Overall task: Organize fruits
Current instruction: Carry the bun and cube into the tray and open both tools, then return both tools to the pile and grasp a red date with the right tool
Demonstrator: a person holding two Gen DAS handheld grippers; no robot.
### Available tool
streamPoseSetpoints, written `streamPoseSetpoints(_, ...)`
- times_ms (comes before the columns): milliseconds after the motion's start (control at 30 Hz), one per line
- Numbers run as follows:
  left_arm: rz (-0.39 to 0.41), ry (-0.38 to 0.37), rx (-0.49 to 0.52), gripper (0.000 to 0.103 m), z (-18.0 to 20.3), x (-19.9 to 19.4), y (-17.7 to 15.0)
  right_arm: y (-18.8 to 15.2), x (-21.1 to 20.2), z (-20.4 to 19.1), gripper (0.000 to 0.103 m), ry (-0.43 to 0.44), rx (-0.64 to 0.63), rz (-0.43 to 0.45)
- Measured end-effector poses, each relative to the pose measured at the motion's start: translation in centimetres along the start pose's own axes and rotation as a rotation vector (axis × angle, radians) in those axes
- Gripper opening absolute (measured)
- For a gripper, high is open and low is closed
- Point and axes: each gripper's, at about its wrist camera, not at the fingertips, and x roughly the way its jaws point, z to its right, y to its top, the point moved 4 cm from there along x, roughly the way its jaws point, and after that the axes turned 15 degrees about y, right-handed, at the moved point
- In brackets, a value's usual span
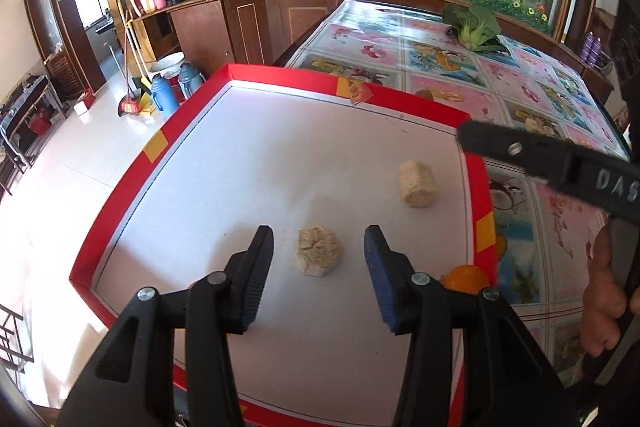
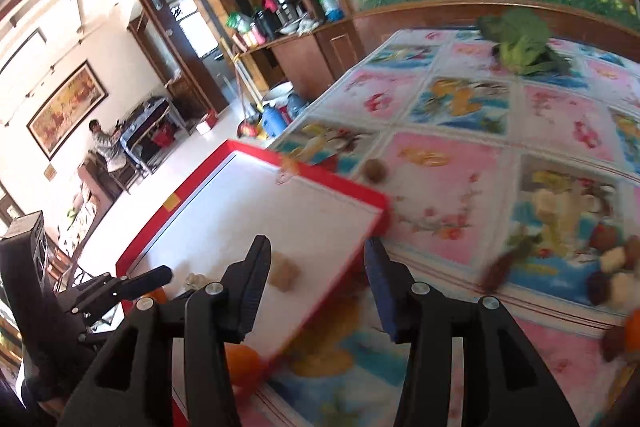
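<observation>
Glossy floral oilcloth (image 1: 448,59) covered the table, with a shallow red-rimmed white tray (image 1: 280,71) at its corner. Two pale, rough, faceted fruit chunks lay in the tray: one (image 1: 318,251) between the left gripper (image 1: 319,251)'s parted jaws, untouched, the other (image 1: 417,183) farther right. An orange (image 1: 466,279) was half hidden behind a finger. The right gripper (image 2: 318,259) hung open and empty over the tray's edge, its view blurred; leafy greens (image 1: 474,25) lay far back

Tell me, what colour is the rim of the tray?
Red, with yellow patches; the tray shows best in the left wrist view.
</observation>
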Motion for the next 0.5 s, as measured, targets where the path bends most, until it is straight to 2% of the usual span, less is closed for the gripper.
streamPoseSetpoints(133, 0.024, -0.014, 0.038, 0.063, 2.0, -1.5, 0.3, -0.6, -6.0, 3.9, 0.048, -0.073, 0.044, 0.072)
streamPoseSetpoints(233, 0.043, -0.059, 0.087, 0.064, 4.5, -3.1, 0.5, -1.4, -11.3, 7.0, 0.048, -0.157, 0.05, 0.134)
streamPoseSetpoints(333, 0.06, -0.119, 0.153, 0.064, 7.9, -4.9, 0.7, -2.1, -15.4, 10.0, 0.049, -0.236, 0.058, 0.159)
streamPoseSetpoints(400, 0.069, -0.165, 0.2, 0.064, 10.5, -6.0, 0.6, -2.3, -17.3, 12.4, 0.049, -0.282, 0.084, 0.154)
streamPoseSetpoints(500, 0.074, -0.225, 0.266, 0.064, 14.3, -7.4, 0.4, -2.6, -17.8, 15.0, 0.049, -0.335, 0.112, 0.104)
